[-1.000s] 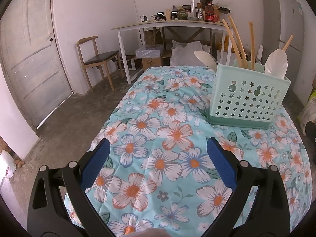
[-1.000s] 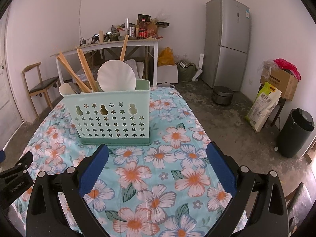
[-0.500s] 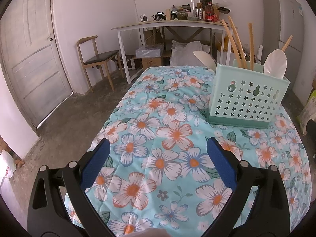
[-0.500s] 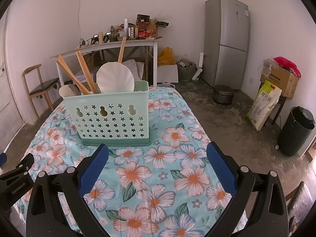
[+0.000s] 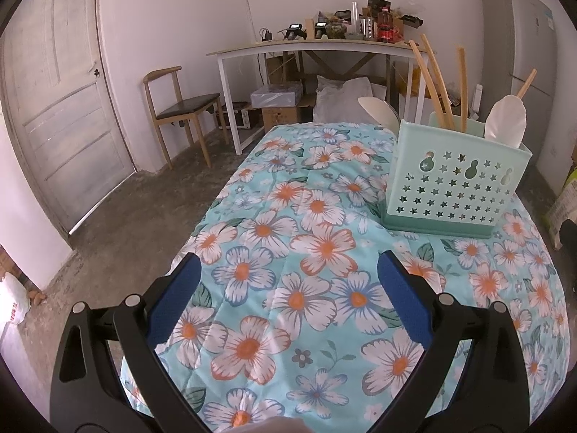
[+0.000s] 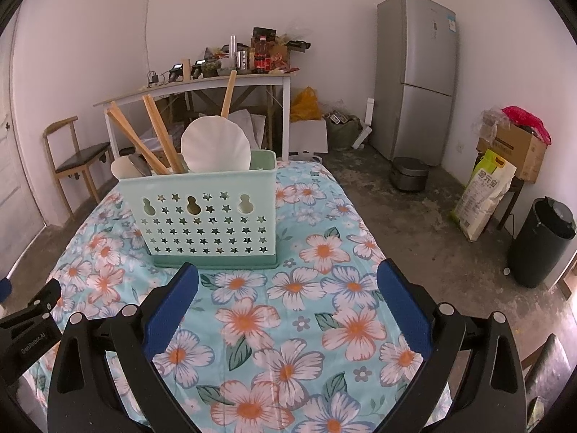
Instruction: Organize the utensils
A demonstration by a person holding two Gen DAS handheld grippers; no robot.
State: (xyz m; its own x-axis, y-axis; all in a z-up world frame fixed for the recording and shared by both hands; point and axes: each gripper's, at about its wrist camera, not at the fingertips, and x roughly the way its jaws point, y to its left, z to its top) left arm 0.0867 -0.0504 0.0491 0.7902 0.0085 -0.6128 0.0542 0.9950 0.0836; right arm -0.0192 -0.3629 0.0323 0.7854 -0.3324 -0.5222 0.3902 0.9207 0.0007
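Floral tabletop [image 5: 306, 216] fills the left wrist view: left gripper [image 5: 288, 270] fingers spread wide, holding nothing, mint caddy [image 5: 454, 184] at right with wooden sticks and white spoons inside. Right wrist view: right gripper [image 6: 286, 279] equally released, caddy upper left. No loose utensils visible, so sorting looks finished; next is probably just backing off.

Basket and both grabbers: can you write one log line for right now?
left gripper: open, empty | right gripper: open, empty | mint basket: upright on floral cloth, holds utensils | nothing loose on cloth
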